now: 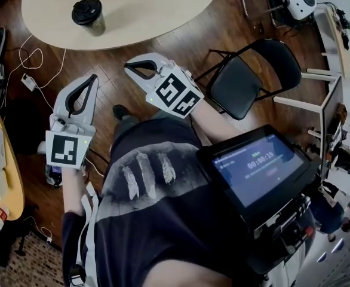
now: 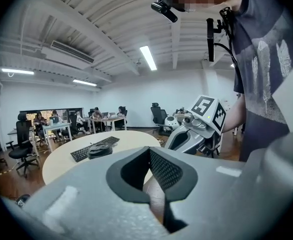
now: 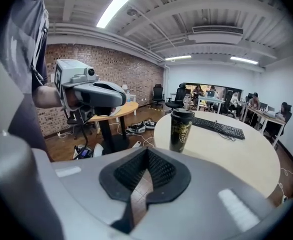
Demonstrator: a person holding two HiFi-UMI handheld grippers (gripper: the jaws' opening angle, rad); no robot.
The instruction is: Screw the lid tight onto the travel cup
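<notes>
Black travel cup [image 1: 89,18] w/ lid [image 1: 86,8] on, alone on table [image 1: 157,11]; left gripper [image 1: 94,78] & right gripper [image 1: 129,67] pressed shut, empty. Tightening prob. still to do.

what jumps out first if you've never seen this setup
Two grey, marker-patterned grippers, the left gripper and the right gripper, are held over the wood floor, both shut and empty. On the round table stands the black travel cup with its lid on top, neither gripper touching it.

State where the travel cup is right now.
In the head view, the travel cup stands upright on the round table, toward its left side near the person's edge. The right gripper view shows the keyboard to its right.
</notes>
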